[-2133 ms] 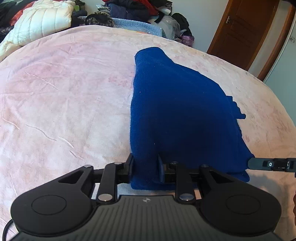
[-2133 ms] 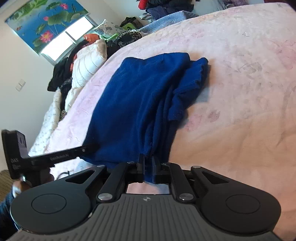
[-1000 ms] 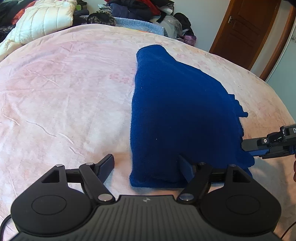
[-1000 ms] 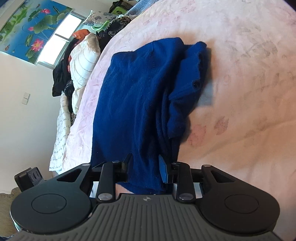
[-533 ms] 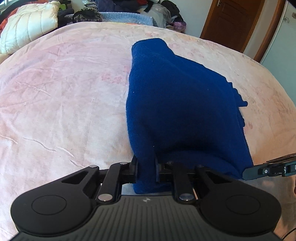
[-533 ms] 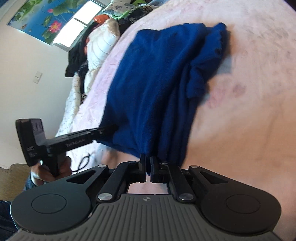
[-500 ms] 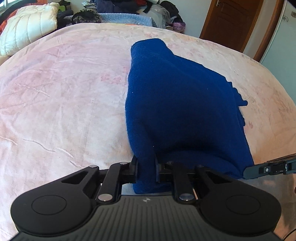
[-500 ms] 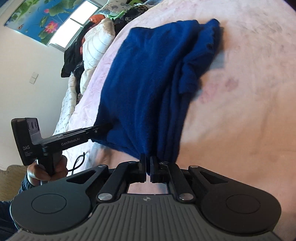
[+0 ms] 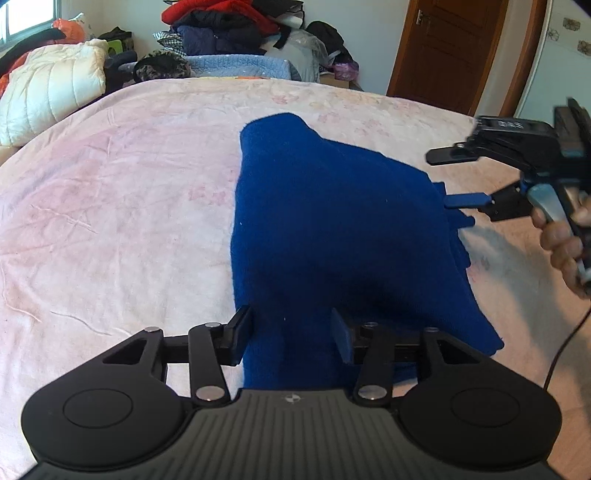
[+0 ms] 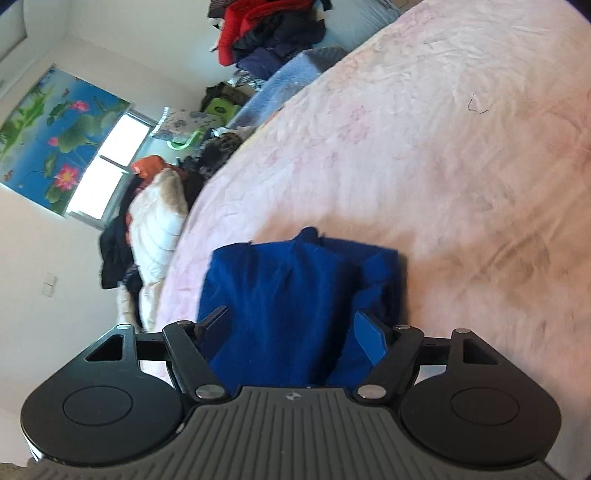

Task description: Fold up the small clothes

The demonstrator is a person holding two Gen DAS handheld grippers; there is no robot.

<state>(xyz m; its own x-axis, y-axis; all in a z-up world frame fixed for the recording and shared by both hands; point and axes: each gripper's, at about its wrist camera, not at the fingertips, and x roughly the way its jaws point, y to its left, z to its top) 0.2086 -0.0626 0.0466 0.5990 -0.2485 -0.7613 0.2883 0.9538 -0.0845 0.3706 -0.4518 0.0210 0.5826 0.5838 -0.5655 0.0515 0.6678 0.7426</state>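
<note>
The deep blue knitted garment (image 9: pixel 332 229) lies folded into a long slab on the pale pink floral blanket (image 9: pixel 110 206) that covers the bed, and it is the fixed mark for everything else here. Half a second ago both tools were pinching its near edge; now the left gripper (image 9: pixel 291 334) stands with its jaws spread on either side of the garment's near left corner, cloth between them but not clamped, and the right gripper (image 9: pixel 458 181) has let go and swung up over the garment's right edge, its jaws parted as well. In the right wrist view the right gripper (image 10: pixel 295 332) frames the blue cloth between wide-set fingers without squeezing it, and the picture is blurred as if mid-motion. That release suggests one fold has just been laid down and the hands are repositioning for the next, probably a cross-fold to shorten the slab. The garment's left edge runs straight and clean; its right edge is ragged, with stepped layers poking out, so it may want tidying before folding. Left of the garment and beyond its far end the blanket is open, giving free room to carry an end over. The heaped clothes (image 9: pixel 229 26) and the white quilted bedding (image 9: pixel 55 88) sit well beyond the garment's far end.
</note>
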